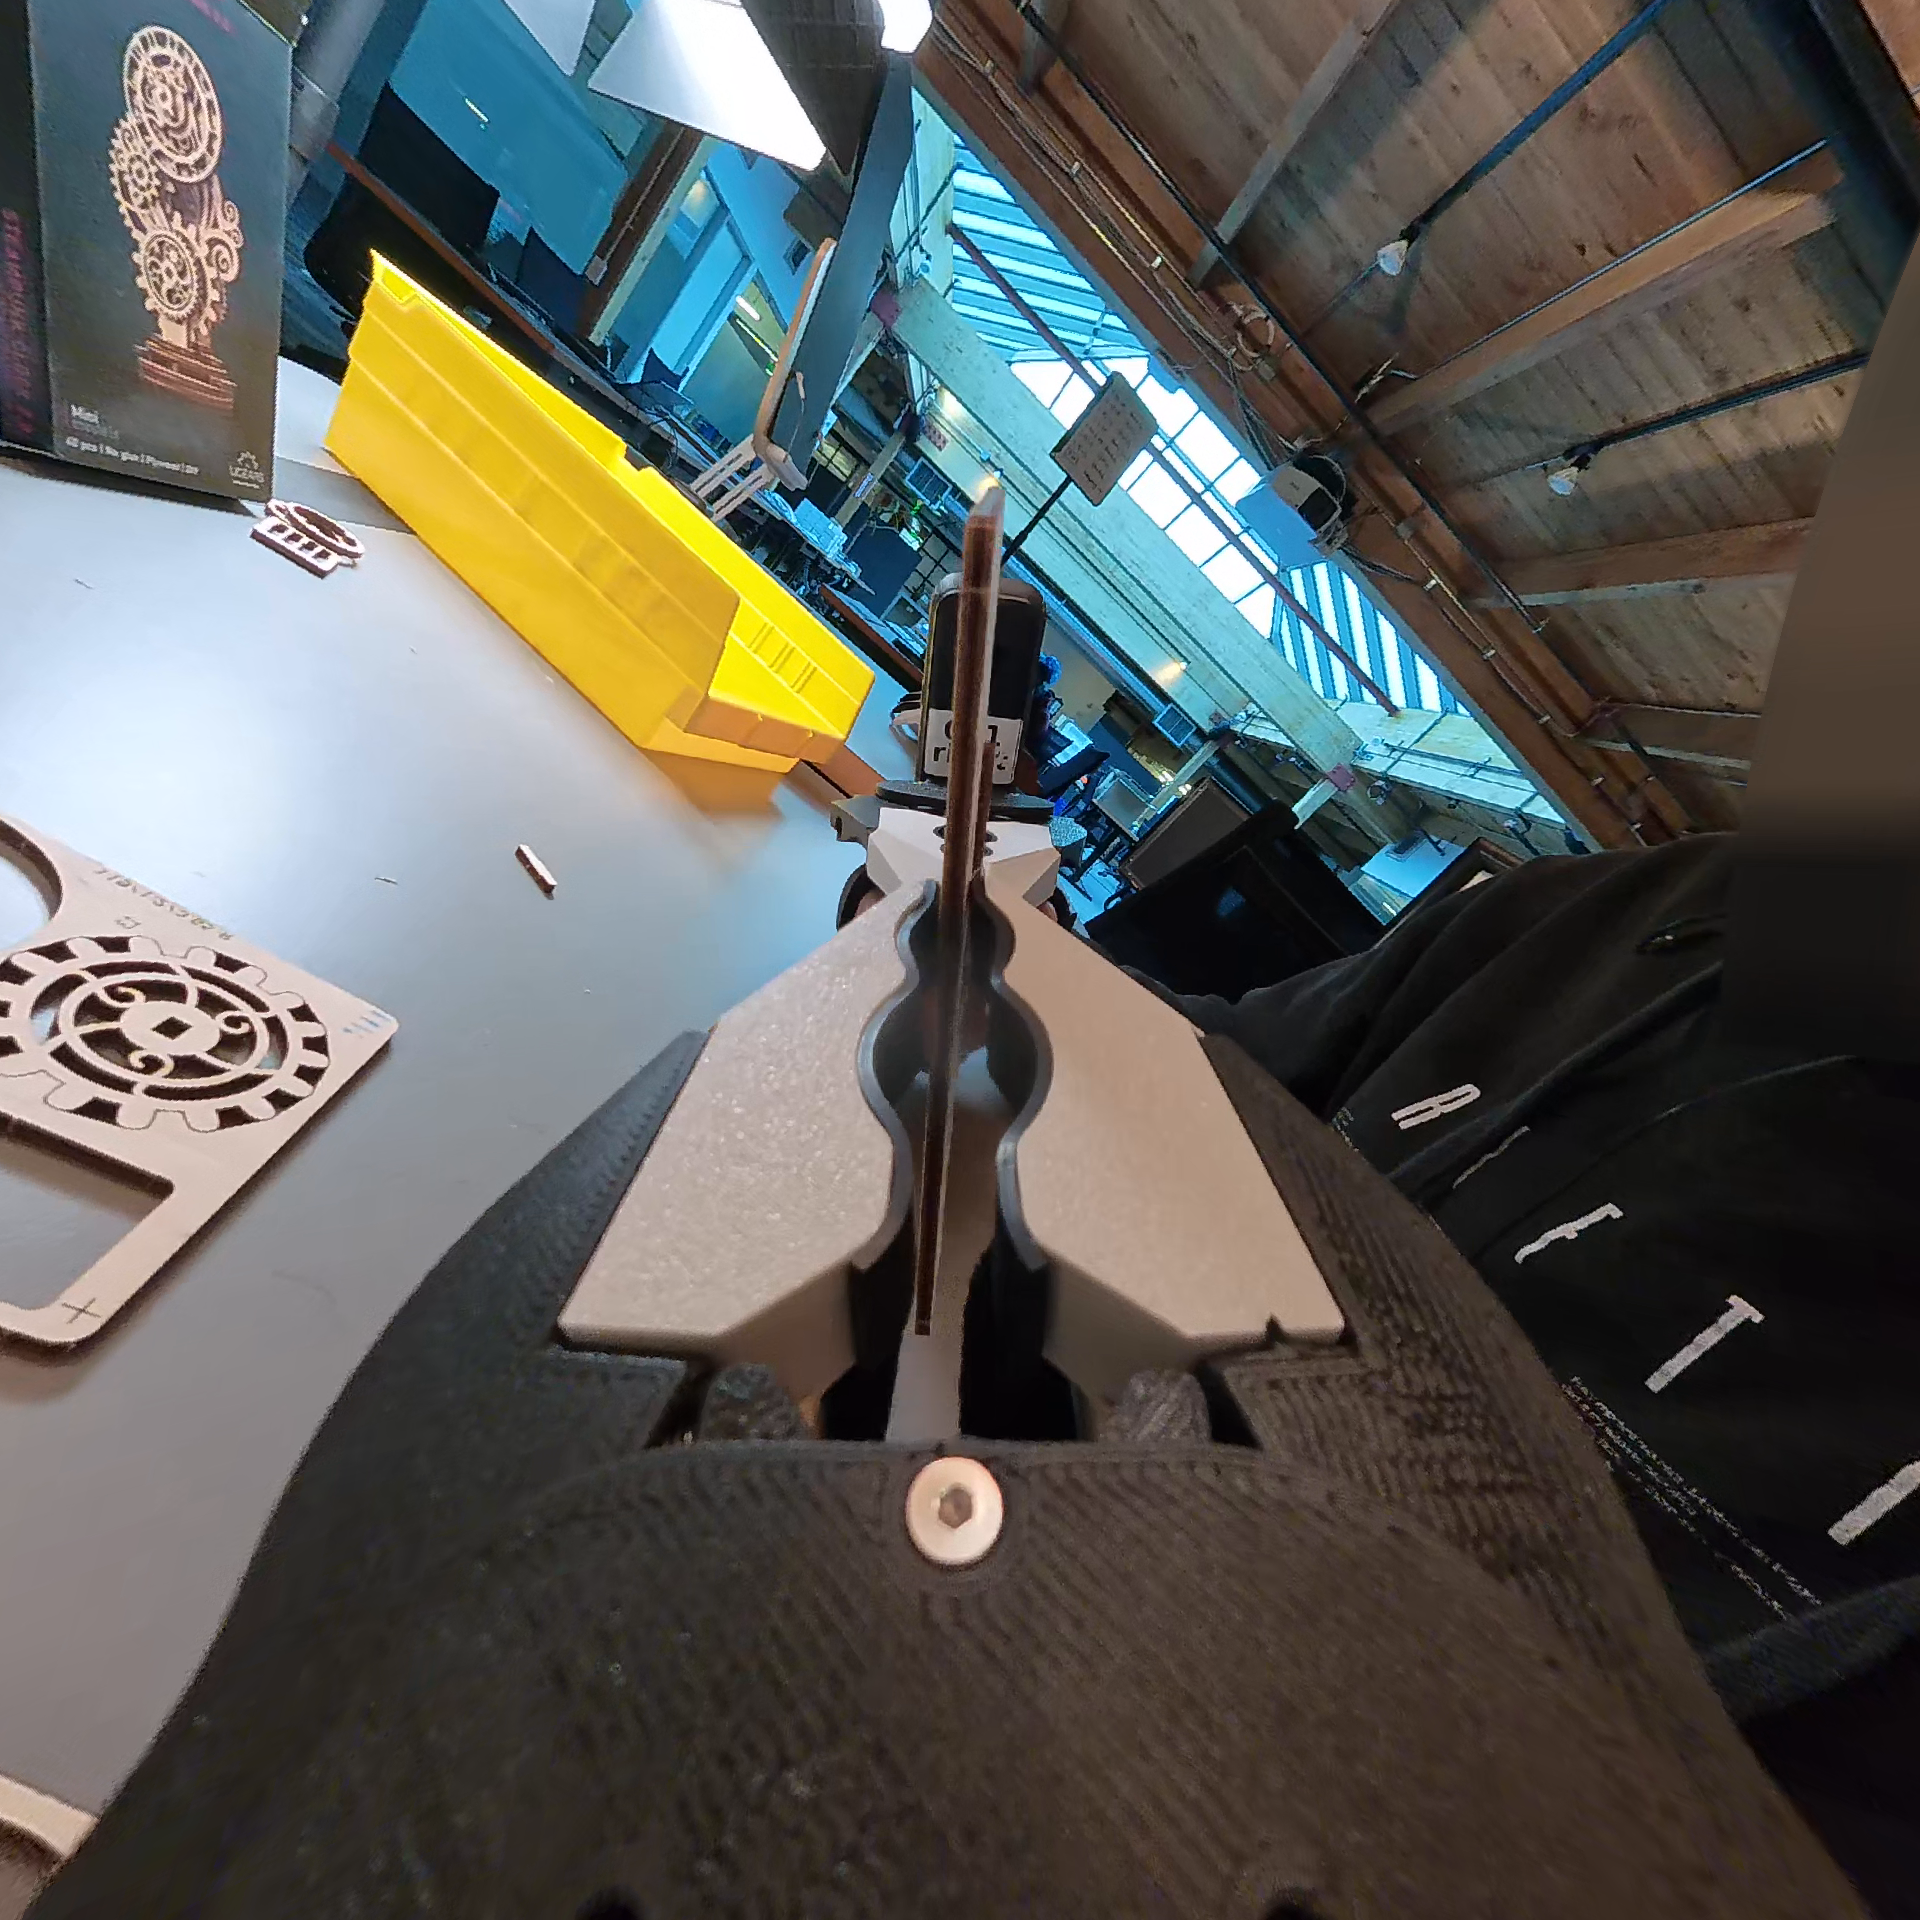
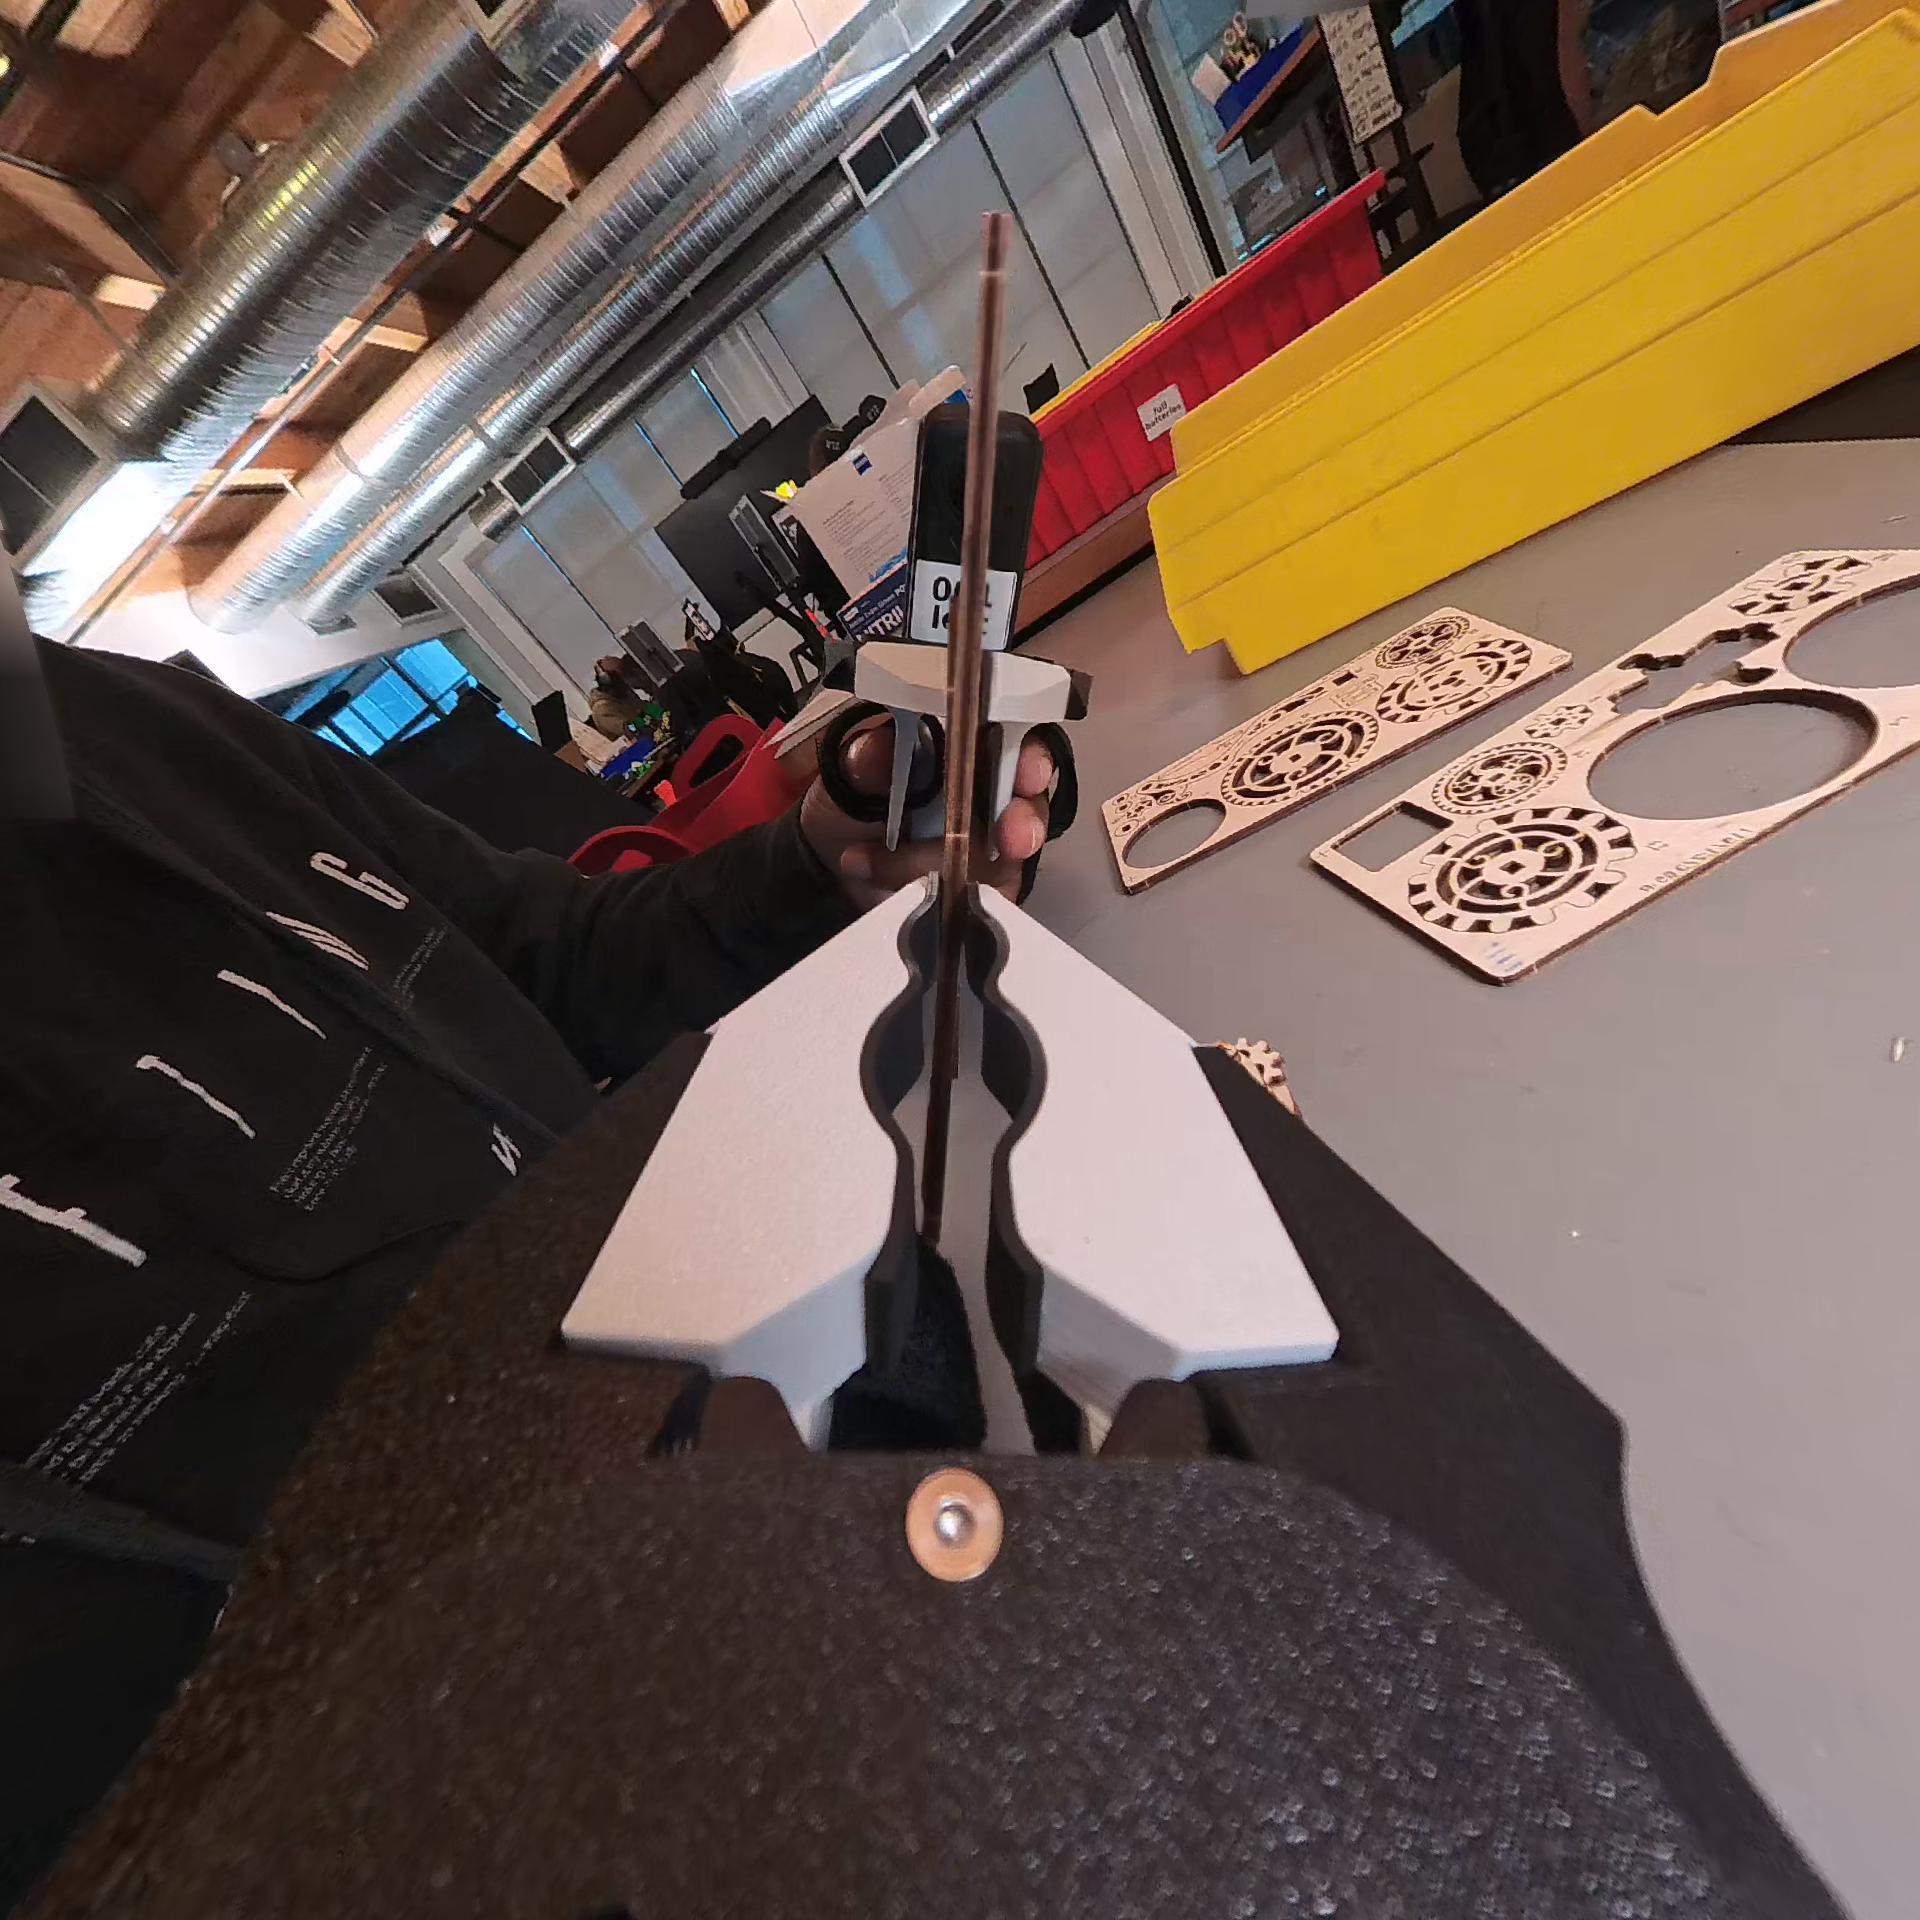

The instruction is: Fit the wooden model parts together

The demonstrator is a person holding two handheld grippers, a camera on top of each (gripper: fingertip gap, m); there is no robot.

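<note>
Edge-on between both sets of closed jaws, a thin wooden sheet (image 1: pixel 961 935) hangs above the grey table (image 1: pixel 312 748) as I grip it with my left gripper (image 1: pixel 956 914) and right gripper (image 2: pixel 951 914), seemingly to steady it before freeing parts.

The left gripper (image 1: pixel 951 914) is held tilted above the table, its grey fingers (image 1: pixel 790 1132) closed together on a thin edge-on piece. The right gripper (image 2: pixel 951 914) is likewise closed and faces the left one. A bare hand (image 2: pixel 935 821) in a black sleeve (image 2: pixel 665 935) is seen behind.
</note>
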